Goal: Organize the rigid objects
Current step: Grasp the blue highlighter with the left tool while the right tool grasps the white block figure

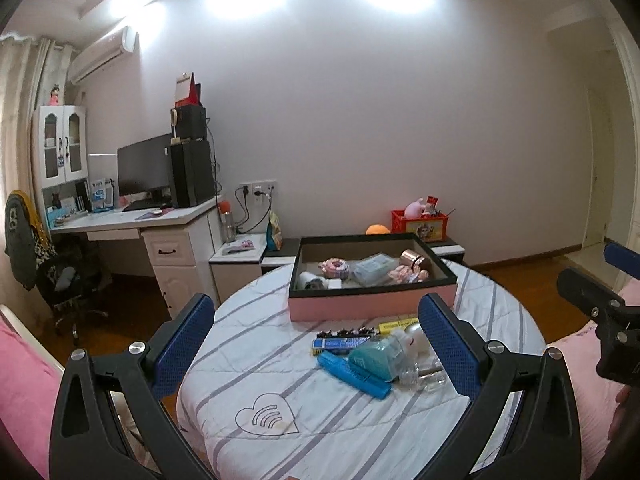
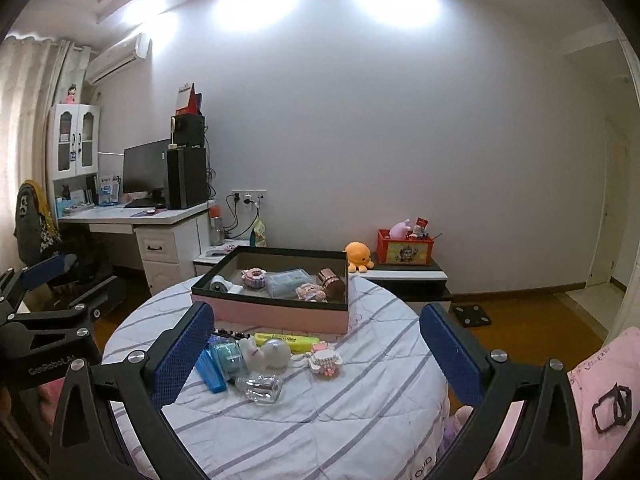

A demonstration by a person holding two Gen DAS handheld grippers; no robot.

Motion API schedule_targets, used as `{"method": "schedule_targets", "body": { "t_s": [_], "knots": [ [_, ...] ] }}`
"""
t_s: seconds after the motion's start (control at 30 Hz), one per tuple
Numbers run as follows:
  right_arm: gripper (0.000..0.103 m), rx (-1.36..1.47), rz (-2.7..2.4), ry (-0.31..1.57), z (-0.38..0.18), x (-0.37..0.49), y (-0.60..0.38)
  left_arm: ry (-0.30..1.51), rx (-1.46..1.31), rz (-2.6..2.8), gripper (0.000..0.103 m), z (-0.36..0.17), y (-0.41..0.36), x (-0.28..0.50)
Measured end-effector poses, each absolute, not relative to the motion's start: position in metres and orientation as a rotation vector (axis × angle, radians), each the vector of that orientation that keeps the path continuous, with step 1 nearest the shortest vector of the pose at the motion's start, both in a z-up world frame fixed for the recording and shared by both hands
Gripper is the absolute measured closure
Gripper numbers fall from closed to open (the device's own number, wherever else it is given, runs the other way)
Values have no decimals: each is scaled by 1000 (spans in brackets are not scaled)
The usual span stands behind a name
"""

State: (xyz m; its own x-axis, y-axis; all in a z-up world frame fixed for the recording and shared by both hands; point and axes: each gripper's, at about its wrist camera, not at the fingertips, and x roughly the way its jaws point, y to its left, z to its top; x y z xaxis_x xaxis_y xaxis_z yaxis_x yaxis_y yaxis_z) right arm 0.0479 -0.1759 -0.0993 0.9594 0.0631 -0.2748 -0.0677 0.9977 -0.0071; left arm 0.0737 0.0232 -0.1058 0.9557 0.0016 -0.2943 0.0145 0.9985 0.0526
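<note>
Both tongs spread wide, empty: left tongs [image 1: 316,344], right tongs [image 2: 316,354]. Loose pile on striped tabletop [image 2: 360,412], near side of pink box [image 2: 276,316]. Blue case [image 1: 354,374] ahead of left tongs, long axis diagonal; left looks nearer.

Left claw [image 2: 48,280] body — apparently "GenRobot.AI".

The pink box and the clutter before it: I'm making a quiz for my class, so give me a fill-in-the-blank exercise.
1. The pink box has no ____ on it.
2. The yellow marker lies ____ the box.
3. Both the left gripper and the right gripper are ____.
4. The copper jar sits ____ the box.

Missing: lid; outside; open; inside
</note>
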Motion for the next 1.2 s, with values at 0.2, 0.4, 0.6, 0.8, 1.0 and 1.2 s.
{"method": "schedule_targets", "body": {
  "t_s": [0.2, 0.4, 0.6, 0.8, 1.0, 1.2],
  "knots": [
    [0, -11, 56, 346, -118, 60, -180, 375, 44, 15, 0, -127, 36, 88],
    [0, -1, 65, 447, -149, 83, -175, 446, 48, 16, 0, -153, 44, 103],
    [0, -10, 77, 559, -182, 113, -166, 521, 64, 11, 0, -175, 47, 119],
    [0, 12, 72, 642, -204, 147, -166, 571, 53, 15, 0, -189, 53, 136],
    [0, 6, 17, 701, -211, 189, -186, 609, 48, -7, 0, -200, 52, 151],
    [0, 3, 65, 784, -223, 221, -191, 691, 37, -100, 0, -217, 28, 170]
  ]
}}
